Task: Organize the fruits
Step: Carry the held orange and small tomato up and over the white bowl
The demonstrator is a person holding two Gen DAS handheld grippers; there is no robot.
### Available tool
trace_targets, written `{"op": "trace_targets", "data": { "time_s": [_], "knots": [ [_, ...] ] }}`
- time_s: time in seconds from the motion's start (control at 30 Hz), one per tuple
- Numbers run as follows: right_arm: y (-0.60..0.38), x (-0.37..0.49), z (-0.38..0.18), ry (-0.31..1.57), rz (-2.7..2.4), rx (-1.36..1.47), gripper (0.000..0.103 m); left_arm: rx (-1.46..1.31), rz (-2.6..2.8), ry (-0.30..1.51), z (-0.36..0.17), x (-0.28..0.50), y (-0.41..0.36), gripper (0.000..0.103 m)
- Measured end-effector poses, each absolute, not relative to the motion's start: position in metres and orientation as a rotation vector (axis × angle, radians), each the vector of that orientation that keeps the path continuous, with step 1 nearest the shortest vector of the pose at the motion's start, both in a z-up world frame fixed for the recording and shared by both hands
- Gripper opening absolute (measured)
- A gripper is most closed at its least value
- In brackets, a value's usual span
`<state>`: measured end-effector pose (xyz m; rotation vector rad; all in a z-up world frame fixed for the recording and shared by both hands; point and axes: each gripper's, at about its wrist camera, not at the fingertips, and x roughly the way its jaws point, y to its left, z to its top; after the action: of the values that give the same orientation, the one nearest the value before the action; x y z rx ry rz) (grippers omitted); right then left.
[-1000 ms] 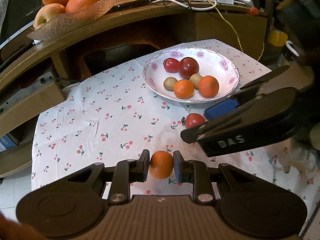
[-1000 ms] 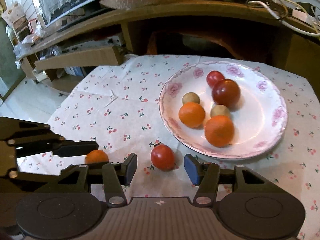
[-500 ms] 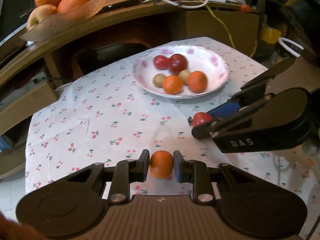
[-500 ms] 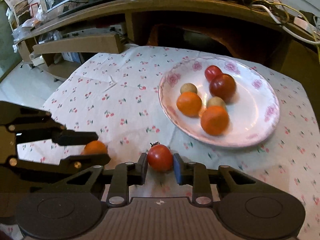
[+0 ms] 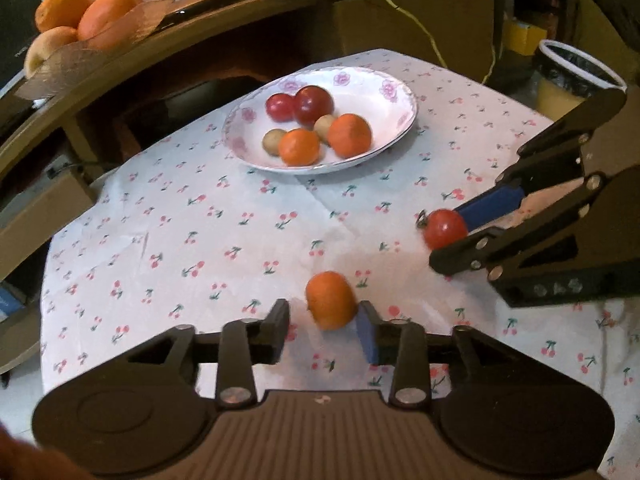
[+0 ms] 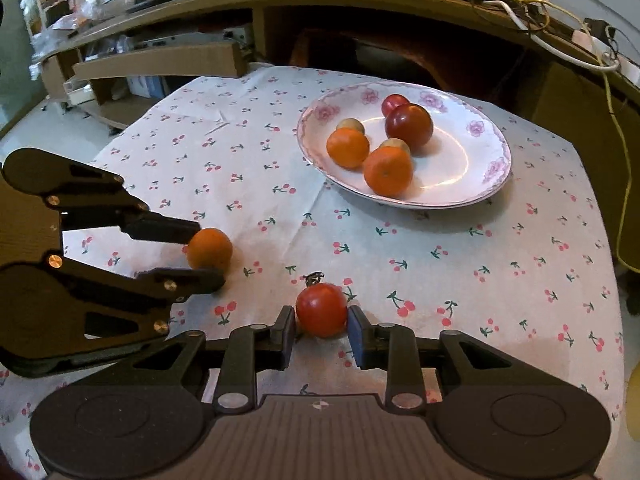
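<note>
A white floral plate point(image 5: 384, 92) point(image 6: 484, 184) at the far side of the table holds two oranges, red tomatoes and two small brown fruits. My left gripper point(image 5: 323, 326) point(image 6: 200, 256) is open; a loose orange point(image 5: 331, 300) point(image 6: 210, 249) sits between its fingers, touching the right blue pad. My right gripper point(image 6: 321, 330) point(image 5: 460, 236) is shut on a red tomato point(image 6: 321, 310) point(image 5: 445, 229) with a stem, held just above the cloth near the front.
A cherry-print cloth point(image 5: 200, 232) covers the table. A wooden shelf point(image 5: 120, 60) behind carries a dish of large oranges point(image 5: 80, 16) and cables. A lined bin point(image 5: 572, 76) stands at the right, cardboard boxes point(image 6: 160, 64) at the left.
My left gripper has opened and let go of the orange, which now rests against the right pad. My right gripper closed on the tomato and keeps hold of it.
</note>
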<state>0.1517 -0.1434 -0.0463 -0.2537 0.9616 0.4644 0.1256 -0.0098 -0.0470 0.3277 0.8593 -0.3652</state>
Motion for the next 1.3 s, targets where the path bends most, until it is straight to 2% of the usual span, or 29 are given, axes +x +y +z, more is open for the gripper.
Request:
{"op": "trace_targets", "data": {
  "time_s": [0.1,0.2,0.27,0.33,0.37,0.4,0.43,0.67,0.9,1.3],
  "knots": [
    [-0.149,0.154,-0.045,0.970,0.468,-0.213,0.035,0.337,-0.344,0.857,-0.047,0.126,-0.013,0.049],
    [-0.151,0.155,-0.044,0.978,0.470,-0.201,0.047,0.336,-0.351,0.857,-0.047,0.129,-0.018,0.049],
    [-0.152,0.153,-0.043,0.964,0.462,-0.216,0.048,0.344,-0.357,0.848,-0.047,0.131,-0.022,0.049],
    [-0.155,0.153,-0.045,0.962,0.462,-0.214,0.046,0.339,-0.359,0.846,-0.047,0.133,-0.023,0.047],
    [-0.156,0.154,-0.046,0.968,0.458,-0.212,0.040,0.333,-0.361,0.847,-0.048,0.134,-0.022,0.045],
    [-0.156,0.155,-0.046,0.961,0.448,-0.217,0.036,0.326,-0.364,0.851,-0.048,0.135,-0.022,0.039],
    [-0.156,0.156,-0.045,0.962,0.448,-0.221,0.026,0.316,-0.373,0.855,-0.047,0.135,-0.022,0.032],
    [-0.153,0.159,-0.038,0.973,0.441,-0.210,0.024,0.292,-0.372,0.857,-0.039,0.139,-0.021,0.032],
    [-0.152,0.164,-0.012,0.905,0.437,-0.167,0.024,0.253,-0.358,0.802,-0.019,0.157,-0.027,0.032],
    [-0.163,0.217,0.001,0.858,0.327,-0.067,0.024,0.225,-0.297,0.759,-0.004,0.214,-0.039,0.032]
  ]
}}
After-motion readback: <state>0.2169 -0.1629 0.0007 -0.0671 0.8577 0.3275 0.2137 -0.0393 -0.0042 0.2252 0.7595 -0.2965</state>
